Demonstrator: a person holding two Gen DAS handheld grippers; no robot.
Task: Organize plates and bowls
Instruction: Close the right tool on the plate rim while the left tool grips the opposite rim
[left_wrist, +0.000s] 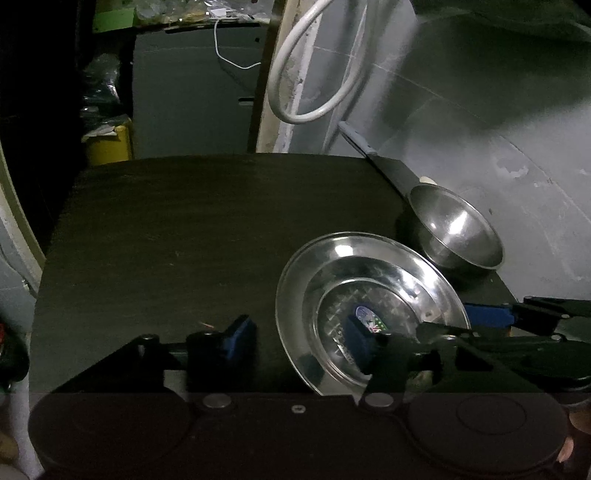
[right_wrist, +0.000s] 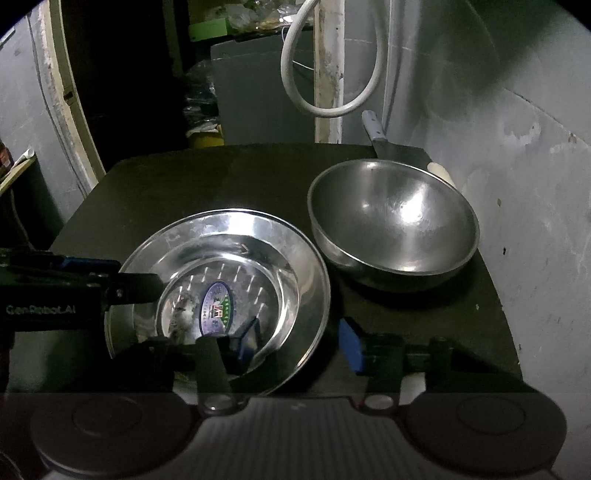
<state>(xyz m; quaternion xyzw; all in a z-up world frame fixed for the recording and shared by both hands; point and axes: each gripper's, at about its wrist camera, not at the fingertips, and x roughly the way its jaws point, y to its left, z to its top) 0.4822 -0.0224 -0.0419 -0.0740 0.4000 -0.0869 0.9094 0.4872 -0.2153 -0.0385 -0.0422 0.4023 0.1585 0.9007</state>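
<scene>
The plate (right_wrist: 221, 258) is straddled at its rim by both half-open grippers, left (left_wrist: 299, 339) and right (right_wrist: 299, 343), ungripped; the bowl (right_wrist: 393, 218), at two o'clock on the counter (right_wrist: 207, 177), remains unstacked.

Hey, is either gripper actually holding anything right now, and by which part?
Nothing is gripped yet. The left gripper and right gripper each straddle the rim of the steel plate, one finger inside, one outside, pads not pressing it.
</scene>
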